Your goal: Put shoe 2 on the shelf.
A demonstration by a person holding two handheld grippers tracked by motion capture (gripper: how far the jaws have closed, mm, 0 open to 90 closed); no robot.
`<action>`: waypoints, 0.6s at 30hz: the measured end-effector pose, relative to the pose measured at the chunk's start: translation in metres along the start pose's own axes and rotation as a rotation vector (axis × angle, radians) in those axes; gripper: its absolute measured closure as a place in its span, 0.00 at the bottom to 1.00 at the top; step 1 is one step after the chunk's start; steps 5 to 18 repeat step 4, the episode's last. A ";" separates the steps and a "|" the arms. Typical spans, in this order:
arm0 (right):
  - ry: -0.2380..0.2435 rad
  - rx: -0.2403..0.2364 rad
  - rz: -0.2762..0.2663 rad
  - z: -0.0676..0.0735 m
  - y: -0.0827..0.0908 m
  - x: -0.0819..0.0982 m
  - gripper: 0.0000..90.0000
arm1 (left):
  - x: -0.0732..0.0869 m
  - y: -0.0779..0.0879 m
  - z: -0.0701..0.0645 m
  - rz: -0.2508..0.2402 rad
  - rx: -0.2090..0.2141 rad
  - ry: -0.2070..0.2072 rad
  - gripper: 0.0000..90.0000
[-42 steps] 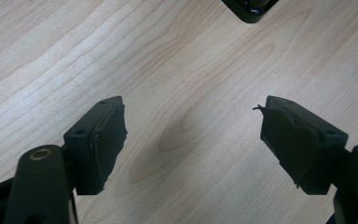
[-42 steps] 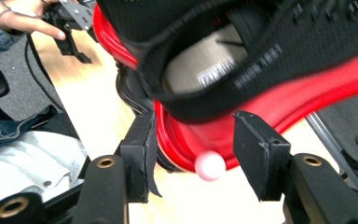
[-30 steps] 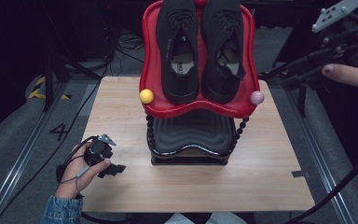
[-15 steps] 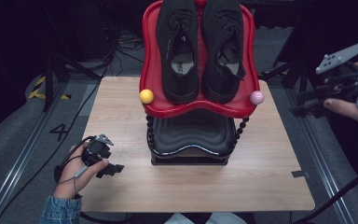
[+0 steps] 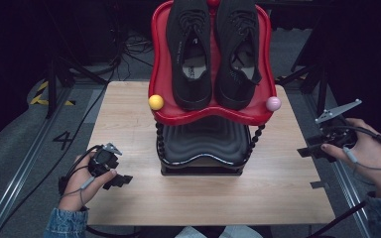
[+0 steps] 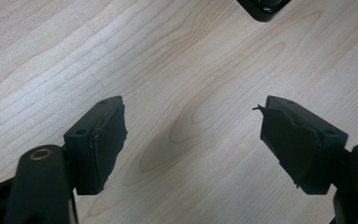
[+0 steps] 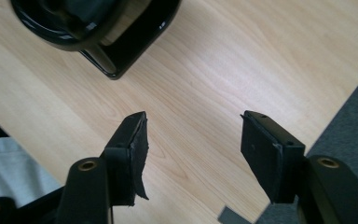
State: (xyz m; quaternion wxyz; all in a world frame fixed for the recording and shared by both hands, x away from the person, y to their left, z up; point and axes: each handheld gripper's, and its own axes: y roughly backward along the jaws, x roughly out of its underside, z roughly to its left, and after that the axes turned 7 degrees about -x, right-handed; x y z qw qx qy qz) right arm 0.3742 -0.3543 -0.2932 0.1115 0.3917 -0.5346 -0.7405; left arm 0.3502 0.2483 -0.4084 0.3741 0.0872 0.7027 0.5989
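Both claws empty, low over the bench (image 5: 129, 124)

Left claw (image 5: 121, 181) gapes wide near the bench's front left; right claw (image 5: 307, 150), jaws just opening, nothing between them, hangs at the right edge, well apart from the two-tier shoe rack (image 5: 206, 153).

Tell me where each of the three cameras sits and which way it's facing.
High view: above the near edge, looking forward and down on the light wooden table and red two-tier shoe rack; both hands show.
Left gripper view: on the left gripper, looking down at tabletop.
Right gripper view: on the right gripper, above the table's edge.
Shared: the rack's glossy black base.
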 end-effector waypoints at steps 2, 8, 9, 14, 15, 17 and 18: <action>-0.014 0.002 -0.006 -0.002 -0.007 0.004 0.47 | 0.000 0.000 0.000 -0.004 -0.007 -0.004 0.24; -0.041 0.027 -0.027 -0.007 -0.032 0.017 0.47 | 0.000 0.001 0.000 -0.020 -0.017 0.020 0.24; -0.041 0.027 -0.027 -0.007 -0.032 0.017 0.47 | 0.000 0.001 0.000 -0.020 -0.017 0.020 0.24; -0.041 0.027 -0.027 -0.007 -0.032 0.017 0.47 | 0.000 0.001 0.000 -0.020 -0.017 0.020 0.24; -0.041 0.027 -0.027 -0.007 -0.032 0.017 0.47 | 0.000 0.001 0.000 -0.020 -0.017 0.020 0.24; -0.041 0.027 -0.027 -0.007 -0.032 0.017 0.47 | 0.000 0.001 0.000 -0.020 -0.017 0.020 0.24; -0.041 0.027 -0.027 -0.007 -0.032 0.017 0.47 | 0.000 0.001 0.000 -0.020 -0.017 0.020 0.24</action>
